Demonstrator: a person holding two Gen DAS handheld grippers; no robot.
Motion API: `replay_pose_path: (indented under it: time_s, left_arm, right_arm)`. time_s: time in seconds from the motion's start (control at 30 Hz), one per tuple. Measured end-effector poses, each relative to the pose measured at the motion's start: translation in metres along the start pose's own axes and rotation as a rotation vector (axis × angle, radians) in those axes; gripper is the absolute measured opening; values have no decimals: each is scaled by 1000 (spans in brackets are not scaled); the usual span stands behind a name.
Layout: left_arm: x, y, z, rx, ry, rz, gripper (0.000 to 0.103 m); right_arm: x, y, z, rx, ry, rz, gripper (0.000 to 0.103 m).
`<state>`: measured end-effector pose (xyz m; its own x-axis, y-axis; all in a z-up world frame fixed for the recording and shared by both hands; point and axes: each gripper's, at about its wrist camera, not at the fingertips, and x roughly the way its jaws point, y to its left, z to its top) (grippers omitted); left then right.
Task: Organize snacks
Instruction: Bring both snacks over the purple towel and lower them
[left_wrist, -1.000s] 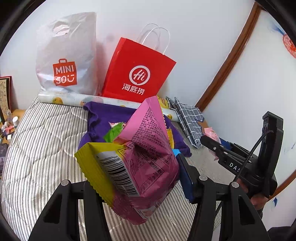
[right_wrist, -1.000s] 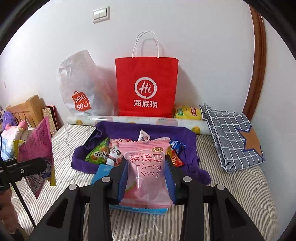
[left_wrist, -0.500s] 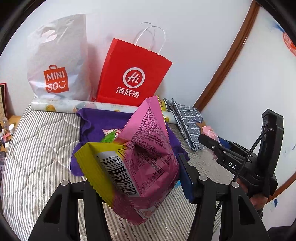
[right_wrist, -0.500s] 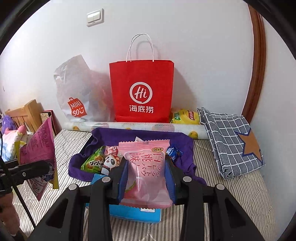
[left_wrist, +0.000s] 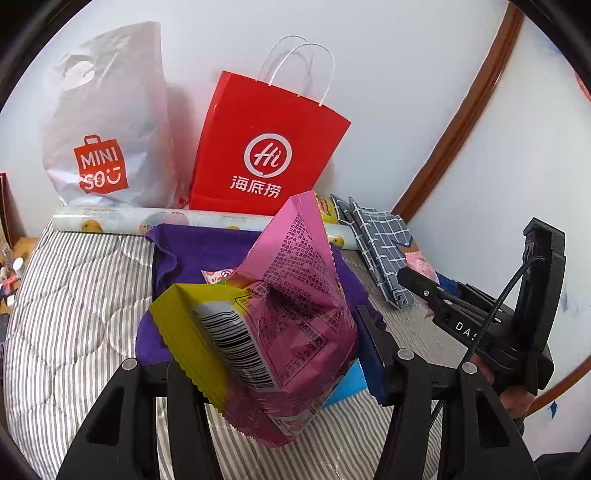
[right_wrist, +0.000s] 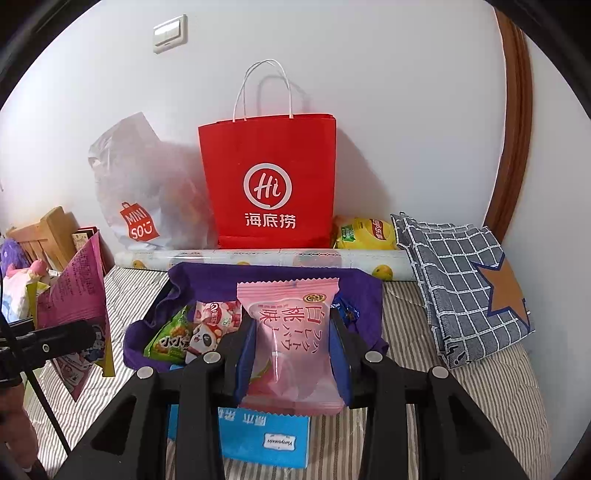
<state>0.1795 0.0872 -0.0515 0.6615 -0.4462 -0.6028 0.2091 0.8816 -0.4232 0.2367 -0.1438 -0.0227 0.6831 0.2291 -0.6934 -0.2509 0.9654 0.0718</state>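
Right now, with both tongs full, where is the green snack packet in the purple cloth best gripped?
Grip the green packet by its raised upper corner, coming from above on the left. It leans tilted on the purple cloth, and the panda packet crowds its right side.

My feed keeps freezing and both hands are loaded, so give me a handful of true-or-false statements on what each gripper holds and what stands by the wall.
1. The left gripper holds a pink and yellow snack bag. True.
2. The right gripper is empty. False: it is shut on a pale pink snack packet.
3. The red paper bag stands upright against the wall. True.
4. The white plastic bag stands on the right of the red paper bag in the right wrist view. False: it is on its left.
5. More snacks lie on the purple cloth. True.
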Motion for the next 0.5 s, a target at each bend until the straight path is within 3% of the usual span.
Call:
replay_pose_path:
  time_s: [0.5]
  left_arm:
    - [33, 11, 32, -13, -5, 39, 56]
  right_arm:
    - [31, -17, 26, 0, -22, 7, 35]
